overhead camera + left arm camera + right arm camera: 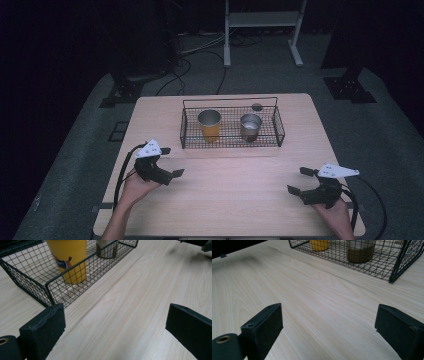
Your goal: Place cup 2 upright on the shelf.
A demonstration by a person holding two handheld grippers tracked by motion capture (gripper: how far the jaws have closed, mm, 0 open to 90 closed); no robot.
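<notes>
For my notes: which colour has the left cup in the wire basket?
Yellow; the left cup shows best in the left gripper view.

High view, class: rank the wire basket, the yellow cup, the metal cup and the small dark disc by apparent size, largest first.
1. Wire basket
2. Yellow cup
3. Metal cup, slightly smaller than the yellow one
4. Small dark disc

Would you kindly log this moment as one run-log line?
left claw: open, empty | right claw: open, empty | yellow cup, metal cup: upright in wire basket | table: wood
</notes>
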